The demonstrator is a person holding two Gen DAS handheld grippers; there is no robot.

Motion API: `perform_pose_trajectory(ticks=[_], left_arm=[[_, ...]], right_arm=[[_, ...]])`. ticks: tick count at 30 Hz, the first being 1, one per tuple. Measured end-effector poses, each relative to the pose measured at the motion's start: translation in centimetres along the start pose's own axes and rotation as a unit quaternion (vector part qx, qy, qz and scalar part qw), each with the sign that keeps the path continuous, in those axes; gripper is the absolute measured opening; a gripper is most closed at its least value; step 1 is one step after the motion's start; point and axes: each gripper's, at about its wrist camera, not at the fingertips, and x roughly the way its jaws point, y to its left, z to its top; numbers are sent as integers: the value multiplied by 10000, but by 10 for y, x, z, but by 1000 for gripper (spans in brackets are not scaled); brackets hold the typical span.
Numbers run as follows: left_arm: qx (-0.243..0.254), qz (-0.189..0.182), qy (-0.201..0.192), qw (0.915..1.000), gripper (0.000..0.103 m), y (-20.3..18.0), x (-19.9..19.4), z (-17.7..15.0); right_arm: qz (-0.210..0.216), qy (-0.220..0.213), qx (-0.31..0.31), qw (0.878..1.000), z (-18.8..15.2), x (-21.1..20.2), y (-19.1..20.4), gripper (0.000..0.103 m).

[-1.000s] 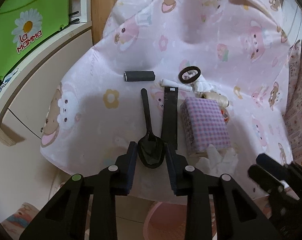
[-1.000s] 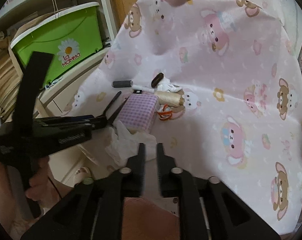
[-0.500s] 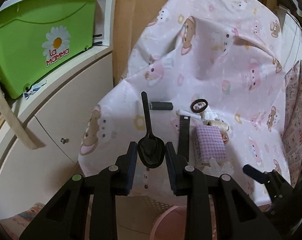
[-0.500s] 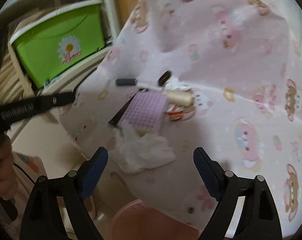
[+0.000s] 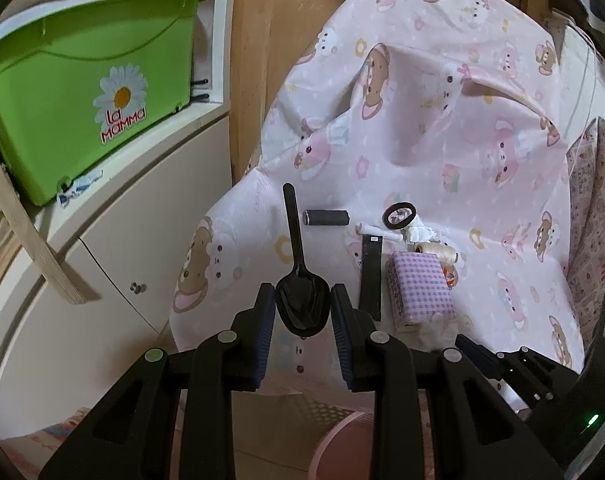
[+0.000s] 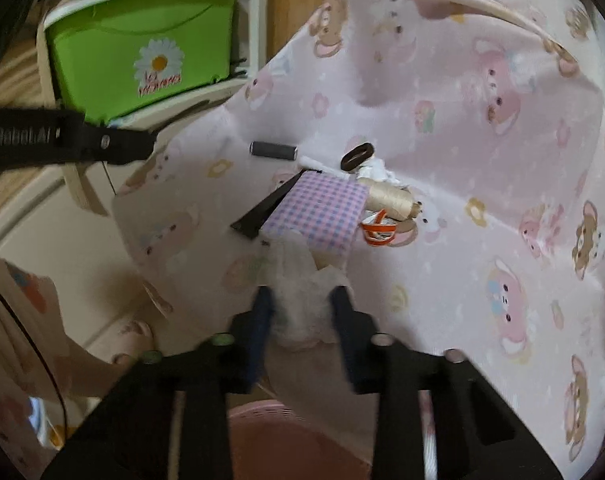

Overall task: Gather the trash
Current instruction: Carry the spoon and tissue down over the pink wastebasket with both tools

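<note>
Spoon (image 5: 300,280) at lower centre of the left view: black plastic, light, stiff, glossy so likely slippery; left gripper (image 5: 302,312) is clamped on its bowl, handle pointing up-frame. Pink bin rim (image 5: 338,452) sits below. Right view, lower centre: crumpled tissue (image 6: 302,300) near the cloth edge, soft and near weightless; right gripper (image 6: 302,312) straddles it, jaws parted, not yet pinching. Best grab is the bulky middle.

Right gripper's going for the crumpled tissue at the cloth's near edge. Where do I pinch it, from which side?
Pinch the tissue across its puffed-up middle, coming from the near edge: it is crumpled and stands proud of the cloth, and the checked pack sits right behind it.
</note>
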Motion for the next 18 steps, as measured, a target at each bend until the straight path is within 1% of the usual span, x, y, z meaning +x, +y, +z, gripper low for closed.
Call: perform_pose_trajectory(ticks=[3,5,8,10,12,15,18], left_arm=[[43,-67,8,10000,27,-2,-4,-3],[46,-213,75,9997,27,-3,-8,-5],[171,-365,100,9991,27,-9,-18,-10],[302,-456,99,9985,27,-14,-27,-14],[414,-568,140,9974,27,-19,-35,-19],[431,-901,349,9944,27,-25,-41,-26],[453,-983,426,9932,27,-30,-49,-32]], right_arm=[[306,-79,413,9986,3,-10,-15,18],[557,-132,736,9956,6,-19,-27,18],[789,-224,1031,9913,9,-34,-42,18],[823,-247,1017,9911,9,-44,-45,18],[746,-257,925,9926,8,-53,-46,18],[677,-200,892,9935,4,-65,-46,18],[641,-171,833,9943,-2,-80,-44,18]])
